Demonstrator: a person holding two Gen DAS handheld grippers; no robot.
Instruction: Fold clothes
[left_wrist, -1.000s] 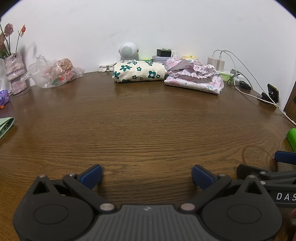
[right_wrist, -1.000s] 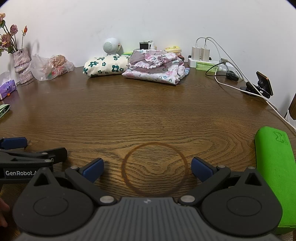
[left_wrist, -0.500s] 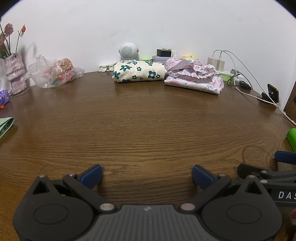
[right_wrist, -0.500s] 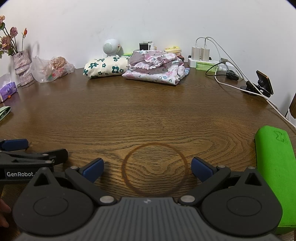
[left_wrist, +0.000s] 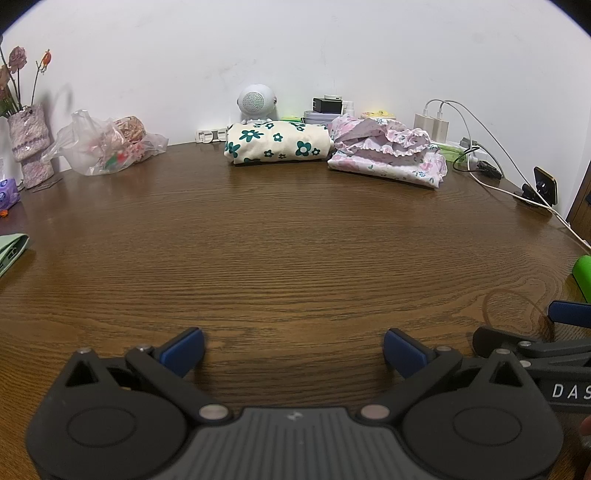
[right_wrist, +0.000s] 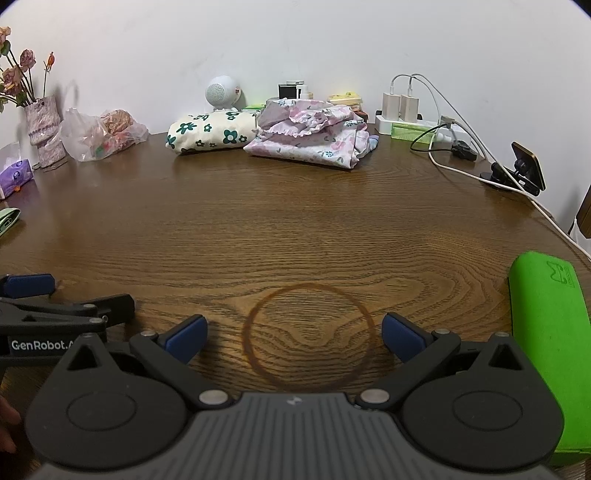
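Observation:
A folded cream cloth with green flowers (left_wrist: 277, 147) (right_wrist: 212, 135) lies at the far edge of the wooden table (left_wrist: 288, 240). A pink floral ruffled garment (left_wrist: 388, 151) (right_wrist: 312, 134) lies folded just right of it. My left gripper (left_wrist: 293, 350) is open and empty, low over the near table edge. My right gripper (right_wrist: 293, 334) is open and empty, beside the left one, over a dark ring stain (right_wrist: 310, 336). Both are far from the clothes.
A green case (right_wrist: 546, 350) lies right of the right gripper. A plastic bag (left_wrist: 107, 146), a vase (left_wrist: 31, 144) and a green item (left_wrist: 11, 251) are on the left. A speaker (left_wrist: 255, 101), chargers, cables (right_wrist: 454, 147) and a phone holder (right_wrist: 524, 170) line the back and right.
The right wrist view has shifted slightly; otherwise both grippers stay open and still, and the clothes have not moved.

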